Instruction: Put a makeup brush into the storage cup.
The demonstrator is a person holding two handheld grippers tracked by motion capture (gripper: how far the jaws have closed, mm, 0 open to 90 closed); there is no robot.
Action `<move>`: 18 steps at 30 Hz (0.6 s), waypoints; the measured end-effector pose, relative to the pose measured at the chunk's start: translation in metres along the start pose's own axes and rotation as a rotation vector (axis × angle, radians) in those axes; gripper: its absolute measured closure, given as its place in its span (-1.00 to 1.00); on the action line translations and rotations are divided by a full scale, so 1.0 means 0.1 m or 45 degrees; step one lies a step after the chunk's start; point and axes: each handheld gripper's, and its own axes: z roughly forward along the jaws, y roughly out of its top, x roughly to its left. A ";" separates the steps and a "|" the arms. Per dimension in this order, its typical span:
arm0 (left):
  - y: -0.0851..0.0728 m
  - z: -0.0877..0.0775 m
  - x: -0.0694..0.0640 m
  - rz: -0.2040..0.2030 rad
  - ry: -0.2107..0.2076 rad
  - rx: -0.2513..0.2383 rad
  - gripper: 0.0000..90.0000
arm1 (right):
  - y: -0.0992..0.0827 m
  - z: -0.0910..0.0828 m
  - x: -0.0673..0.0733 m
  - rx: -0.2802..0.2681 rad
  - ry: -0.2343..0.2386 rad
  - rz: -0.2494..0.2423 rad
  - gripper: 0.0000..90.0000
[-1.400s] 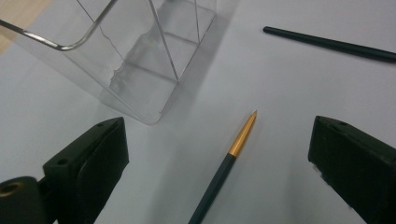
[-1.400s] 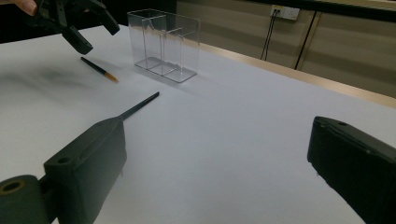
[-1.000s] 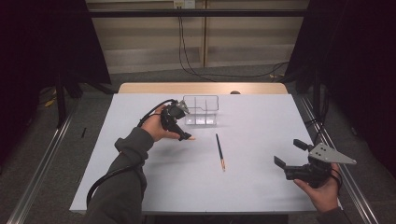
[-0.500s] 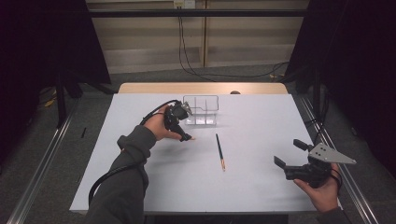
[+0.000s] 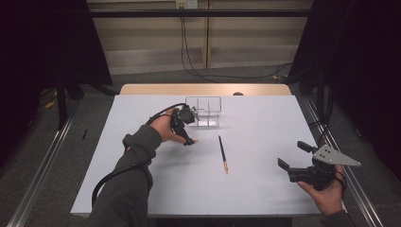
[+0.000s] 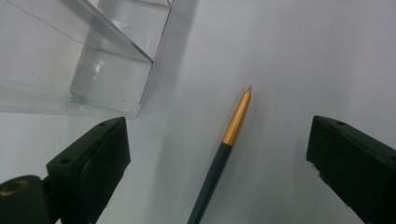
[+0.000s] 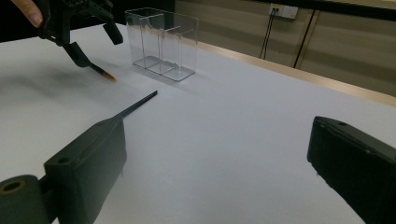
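The left tool [image 6: 219,154] hung wide open over a slim dark pen [image 6: 223,154] with a gold tapered tip, lying flat on the white surface [image 5: 265,189] just beside the clear organizer [image 6: 84,56] — untouched; the right tool [image 5: 297,156] also stood wide, well apart.

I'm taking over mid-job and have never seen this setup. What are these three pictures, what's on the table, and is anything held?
There is no robot: a person holds a hand-held gripper in each hand. The high view looks down on the white table from above. The other two pictures come from cameras riding on each gripper, looking along its black jaws. On the table stand a clear divided box and two pens. One pen lies mid-table. The gold-tipped pen lies between the open jaws of the left gripper, not gripped. The right gripper is open and holds nothing.
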 end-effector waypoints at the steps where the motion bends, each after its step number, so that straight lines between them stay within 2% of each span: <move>1: 0.01 -0.01 0.00 0.012 -0.003 0.019 -0.87 | 0.00 0.00 0.00 -0.002 0.004 -0.001 -0.91; 2: 0.01 0.00 0.00 0.009 -0.016 0.013 -0.86 | 0.00 0.00 0.00 0.002 -0.001 0.002 -0.91; 9: 0.04 0.01 -0.01 0.039 -0.021 0.045 -0.77 | 0.00 0.01 0.00 0.000 0.003 0.000 -0.91; 10: 0.04 0.01 0.00 0.051 -0.038 0.055 -0.76 | 0.00 0.00 0.01 0.004 0.000 0.003 -0.91; 12: 0.05 0.01 -0.01 0.065 -0.029 0.076 -0.72 | 0.00 0.00 0.01 0.002 -0.002 0.002 -0.91; 14: 0.06 0.03 -0.01 0.072 -0.035 0.063 -0.69 | 0.00 0.00 0.01 0.003 0.000 0.002 -0.91; 16: 0.07 0.03 0.00 0.076 -0.053 0.075 -0.65 | 0.00 0.00 0.00 0.007 0.006 0.001 -0.91; 17: 0.07 0.03 0.00 0.079 -0.036 0.074 -0.63 | 0.00 0.00 0.00 0.007 0.005 0.001 -0.91; 18: 0.07 0.04 -0.01 0.082 -0.044 0.073 -0.62 | 0.00 0.00 0.00 0.005 0.001 0.004 -0.91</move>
